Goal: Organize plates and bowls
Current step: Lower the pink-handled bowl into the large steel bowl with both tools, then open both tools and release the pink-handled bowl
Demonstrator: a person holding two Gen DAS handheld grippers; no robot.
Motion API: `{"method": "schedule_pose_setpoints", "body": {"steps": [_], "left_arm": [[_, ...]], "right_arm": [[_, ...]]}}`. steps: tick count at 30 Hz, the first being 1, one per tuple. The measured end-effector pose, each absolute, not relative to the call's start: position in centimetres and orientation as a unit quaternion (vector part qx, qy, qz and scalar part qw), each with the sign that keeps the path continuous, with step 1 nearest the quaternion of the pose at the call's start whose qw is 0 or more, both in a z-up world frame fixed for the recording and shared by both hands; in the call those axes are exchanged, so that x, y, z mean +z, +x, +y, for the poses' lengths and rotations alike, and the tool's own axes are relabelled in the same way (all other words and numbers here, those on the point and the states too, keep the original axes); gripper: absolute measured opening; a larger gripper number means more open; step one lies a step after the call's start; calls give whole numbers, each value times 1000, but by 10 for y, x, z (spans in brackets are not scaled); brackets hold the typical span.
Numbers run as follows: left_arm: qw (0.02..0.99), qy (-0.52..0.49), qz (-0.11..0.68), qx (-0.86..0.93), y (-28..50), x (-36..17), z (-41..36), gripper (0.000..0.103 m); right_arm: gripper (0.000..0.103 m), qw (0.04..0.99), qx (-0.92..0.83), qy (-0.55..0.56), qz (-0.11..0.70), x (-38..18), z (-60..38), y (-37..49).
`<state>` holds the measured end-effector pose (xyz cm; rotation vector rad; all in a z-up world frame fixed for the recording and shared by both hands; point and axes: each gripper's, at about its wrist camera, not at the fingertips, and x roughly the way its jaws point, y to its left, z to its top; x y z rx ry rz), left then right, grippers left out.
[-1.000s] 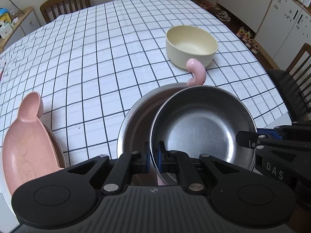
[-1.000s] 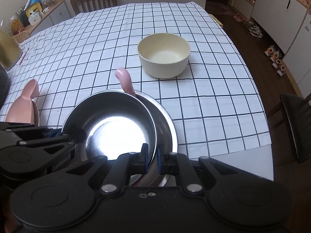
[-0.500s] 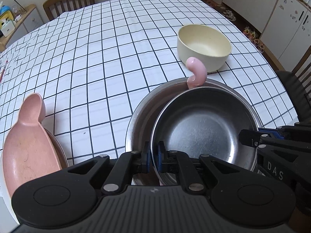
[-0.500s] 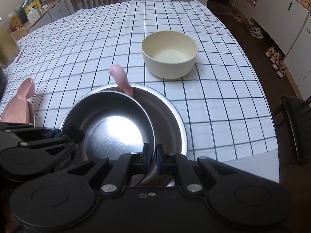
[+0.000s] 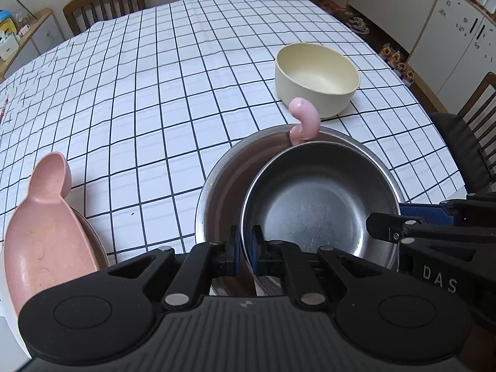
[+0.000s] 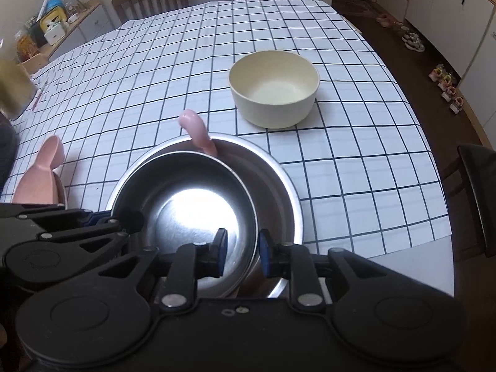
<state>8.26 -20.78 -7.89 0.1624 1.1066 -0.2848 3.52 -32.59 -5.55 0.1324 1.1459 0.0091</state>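
Note:
A small steel bowl (image 5: pixel 319 204) (image 6: pixel 192 210) sits nested in a larger steel bowl (image 5: pixel 217 192) (image 6: pixel 276 192) on the checked tablecloth. My left gripper (image 5: pixel 245 254) is shut on the small bowl's near rim. My right gripper (image 6: pixel 240 255) straddles the same bowl's rim on the other side. Its jaws are opening and the pads stand just off the metal. A curled pink handle (image 5: pixel 302 124) (image 6: pixel 197 133) pokes up between the two bowls at the far side. A cream bowl (image 5: pixel 316 77) (image 6: pixel 274 93) stands further back.
A pink dish with a rounded ear (image 5: pixel 37 232) (image 6: pixel 37 179) lies stacked on another plate at the near left. Wooden chairs (image 5: pixel 105 3) stand at the far end, a dark chair (image 6: pixel 477 198) at the right. The table's near right corner (image 6: pixel 415 248) is close.
The small steel bowl has sunk lower into the large one. The right gripper's jaws, shut on its rim before, have parted. The left gripper keeps its hold.

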Motion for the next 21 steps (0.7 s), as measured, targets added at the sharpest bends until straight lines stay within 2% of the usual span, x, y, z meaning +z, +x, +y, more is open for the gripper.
{"method": "schedule_pose_setpoints", "body": {"steps": [8, 14, 16, 18, 20, 21], "left_arm": [[850, 73, 502, -143, 70, -53, -201, 7], [867, 80, 468, -152, 68, -26, -203, 12], [871, 80, 460, -154, 71, -19, -205, 20], [875, 76, 452, -153, 78, -12, -208, 44], [883, 73, 439, -150, 85, -6, -212, 59], [887, 75, 432, -147, 89, -4, -214, 60]], "right_arm": [[25, 850, 20, 65, 522, -31, -328, 24], [32, 866, 33, 61, 495, -5, -329, 22], [52, 872, 35, 59, 484, 3, -333, 25], [57, 879, 38, 53, 472, 10, -337, 29], [57, 882, 40, 50, 467, 14, -343, 36], [58, 882, 40, 52, 466, 15, -347, 40]]}}
